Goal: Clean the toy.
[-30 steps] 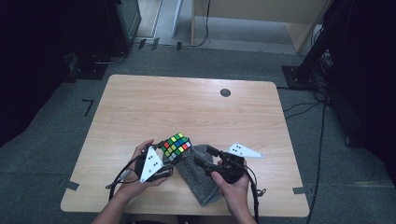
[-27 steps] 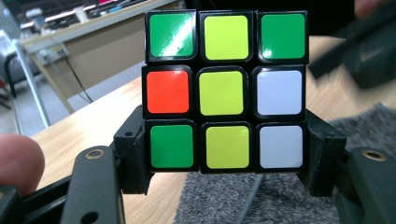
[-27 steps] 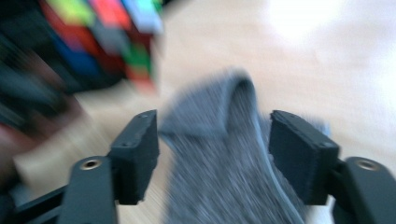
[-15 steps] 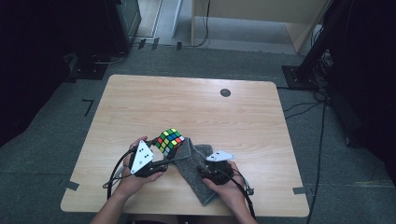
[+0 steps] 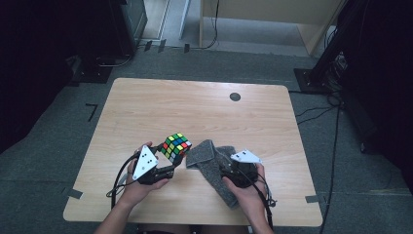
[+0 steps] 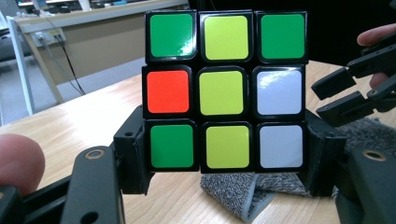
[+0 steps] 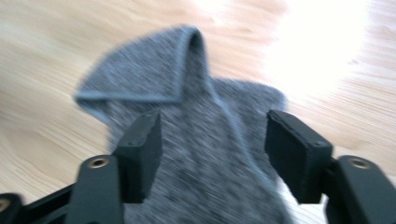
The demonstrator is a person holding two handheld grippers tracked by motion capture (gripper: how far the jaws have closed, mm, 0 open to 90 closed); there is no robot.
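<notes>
My left gripper (image 5: 174, 157) is shut on a scrambled Rubik's cube (image 5: 176, 146) and holds it just above the table near the front left. In the left gripper view, the cube (image 6: 226, 91) shows a green, yellow, white and orange face, with the pads pressed on its lower sides. A grey cloth (image 5: 207, 155) lies beside it with its far corner folded over. My right gripper (image 5: 228, 165) hovers over the cloth (image 7: 187, 93). Its jaws have just been opening; the cloth lies under them and the pads are not touching it.
The wooden table (image 5: 195, 107) has a small black round cap (image 5: 235, 96) at the far right. Dark equipment stands and cables sit on the floor around the table. The right gripper's fingers (image 6: 345, 93) show close to the cube's right side.
The right gripper shifted left over the cloth, then back a little to the right. The cloth's far end has bunched into a fold. The cube moved slightly left.
</notes>
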